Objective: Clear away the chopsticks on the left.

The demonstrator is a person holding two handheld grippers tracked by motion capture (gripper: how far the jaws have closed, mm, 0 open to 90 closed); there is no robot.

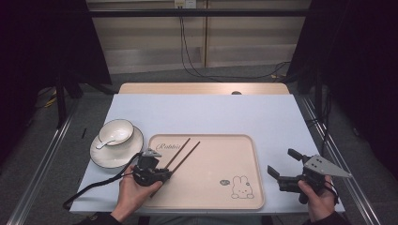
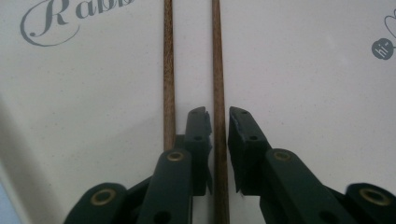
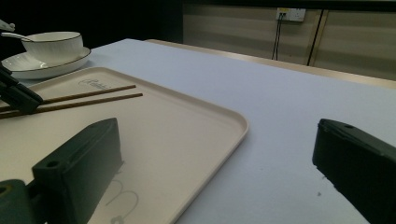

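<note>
Two chopsticks (image 1: 183, 153) are what matters here, lying side by side on the tray (image 1: 234, 197), running from near your left hand up and away toward the tray's far-left corner. In the left gripper view their long axis points straight out along your left tool (image 2: 219, 114), so you're already lined up with them.

The key relation: the jaws straddle just one stick (image 2: 218, 70), the one on the right in that view. The other stick (image 2: 168, 70) sits just outside the left jaw, close beside it. The jaws are nearly closed around that one stick, but there's a sliver of gap each side, so I can't honestly tell if it's pinched or just bracketed.

Your right tool (image 1: 290, 165) hangs wide open with nothing in it, off the tray's right edge and well apart from the sticks. The left hand is clearly the nearer one.

Writing: the tray has "Rabbit" in grey script at its far-left corner (I think; the last letters are blurry), plus a rabbit drawing (image 1: 242, 187) and a small dark badge (image 2: 382, 48) starting "hi".

The bowl (image 1: 115, 131), with a spoon (image 1: 105, 143) in it, sits on a plate (image 1: 105, 157) left of the tray, on the table (image 1: 234, 112).
</note>
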